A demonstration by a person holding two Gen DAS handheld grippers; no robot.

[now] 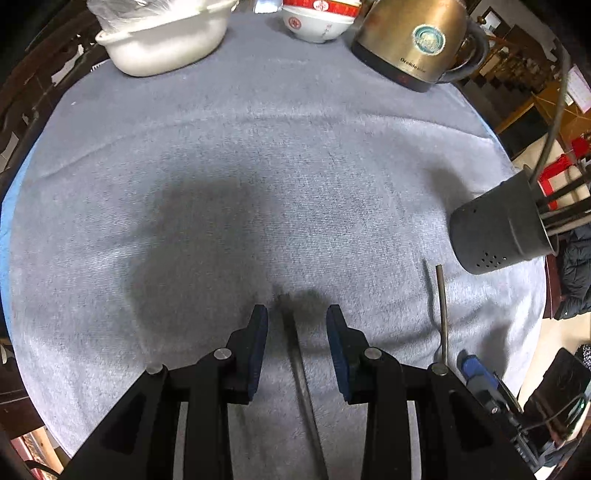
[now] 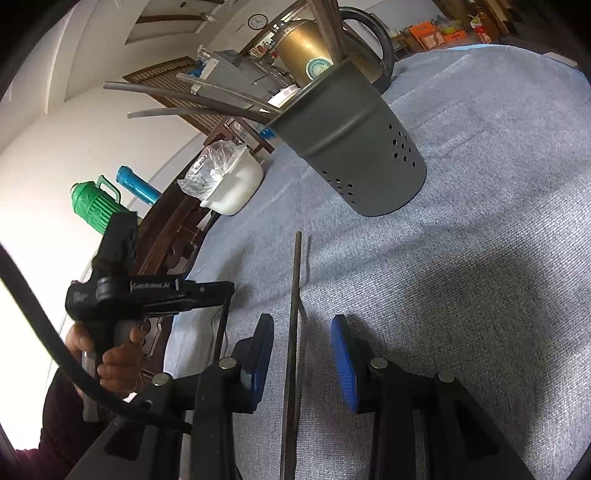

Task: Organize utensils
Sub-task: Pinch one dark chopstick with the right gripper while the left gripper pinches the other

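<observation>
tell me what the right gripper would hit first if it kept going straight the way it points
Probably the dark utensil holder: it stands ahead of the right gripper, just past the tip of the thin chopstick between its pads. Depth is uncertain.

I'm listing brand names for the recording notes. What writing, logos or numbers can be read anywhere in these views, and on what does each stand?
"GenRobot.AI": white print on the side of the left tool, seen from the right wrist.
Kettle: white brand word under the round badge, too blurred to spell out.
Bowl: red marks on the white side, unreadable.
Wall clock: numerals too small to read.
</observation>
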